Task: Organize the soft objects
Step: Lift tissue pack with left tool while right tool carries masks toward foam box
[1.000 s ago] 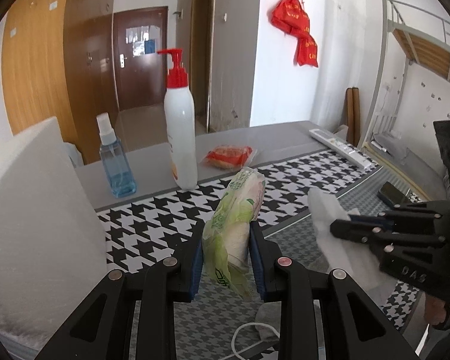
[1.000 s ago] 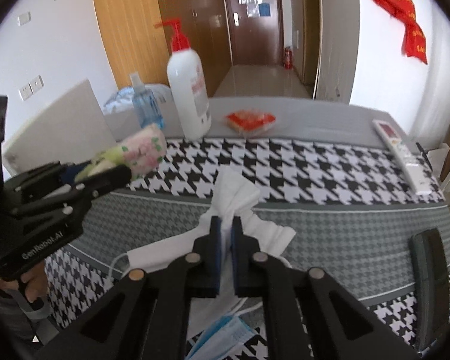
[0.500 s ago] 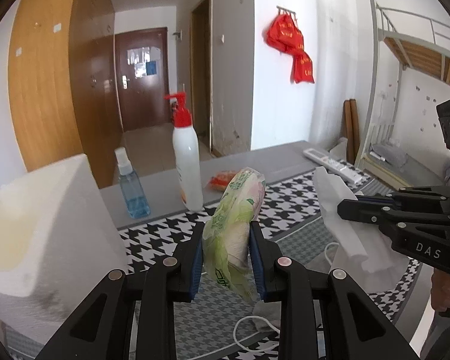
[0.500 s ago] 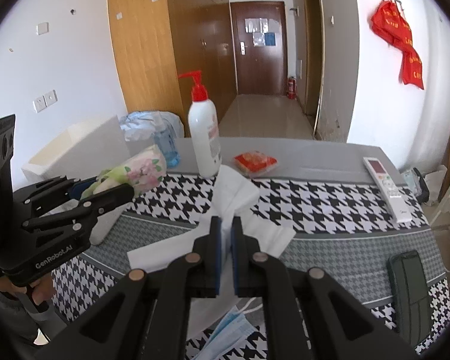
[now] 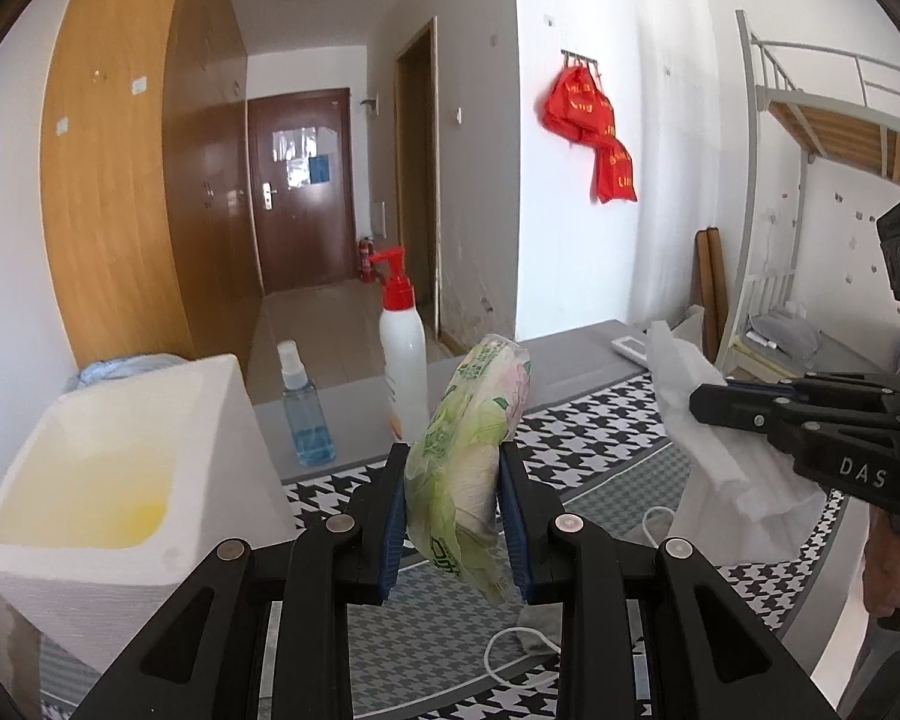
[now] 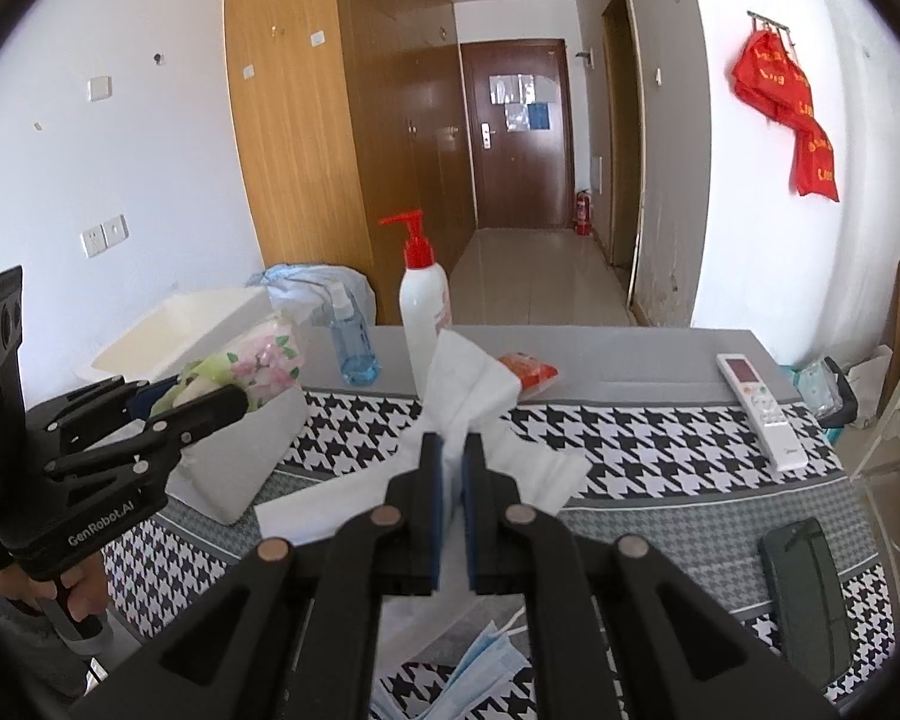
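Starting at the left: white foam box [image 5: 120,480] on the worktop [image 5: 600,420], open top, yellowish inside. Just right of it, my left hand-held gripper [image 5: 450,504] is clamped on a tissue pack [image 5: 468,462], green floral wrapper crinkled and squeezed, held up in the air beside the box. Further right, my right hand-held gripper [image 6: 450,468] pinches a white tissue sheet [image 6: 468,384], limp and creased, lifted above the houndstooth cloth [image 6: 630,456].
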Action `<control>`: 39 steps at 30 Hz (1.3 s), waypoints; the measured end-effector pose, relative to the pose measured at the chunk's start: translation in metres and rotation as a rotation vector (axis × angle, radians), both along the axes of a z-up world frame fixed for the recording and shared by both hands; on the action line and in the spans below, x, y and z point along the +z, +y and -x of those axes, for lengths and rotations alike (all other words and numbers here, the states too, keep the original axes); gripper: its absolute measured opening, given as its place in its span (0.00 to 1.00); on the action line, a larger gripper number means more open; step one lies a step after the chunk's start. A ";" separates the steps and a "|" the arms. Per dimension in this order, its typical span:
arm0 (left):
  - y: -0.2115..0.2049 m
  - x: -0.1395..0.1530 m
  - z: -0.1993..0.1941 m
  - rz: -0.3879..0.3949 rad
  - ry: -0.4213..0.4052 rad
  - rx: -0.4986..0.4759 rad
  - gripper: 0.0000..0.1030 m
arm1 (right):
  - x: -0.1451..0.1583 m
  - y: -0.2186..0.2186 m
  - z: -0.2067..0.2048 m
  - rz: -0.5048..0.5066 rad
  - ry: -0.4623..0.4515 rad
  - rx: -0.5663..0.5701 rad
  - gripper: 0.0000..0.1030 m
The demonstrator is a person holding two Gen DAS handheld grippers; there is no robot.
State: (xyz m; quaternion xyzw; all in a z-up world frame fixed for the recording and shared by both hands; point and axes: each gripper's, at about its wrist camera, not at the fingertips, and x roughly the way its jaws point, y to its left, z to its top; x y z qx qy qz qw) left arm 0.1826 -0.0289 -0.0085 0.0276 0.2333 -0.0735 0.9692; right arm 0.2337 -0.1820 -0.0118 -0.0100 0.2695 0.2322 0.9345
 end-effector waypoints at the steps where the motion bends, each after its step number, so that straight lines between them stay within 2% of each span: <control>1: 0.001 0.001 0.002 -0.002 -0.003 0.005 0.29 | 0.002 0.001 0.002 0.000 -0.004 0.000 0.08; 19: 0.012 0.016 0.031 -0.013 -0.068 0.028 0.29 | 0.022 0.007 0.025 -0.016 -0.071 -0.006 0.08; 39: 0.033 0.037 0.054 -0.024 -0.142 0.078 0.29 | 0.041 0.028 0.037 -0.026 -0.133 0.042 0.08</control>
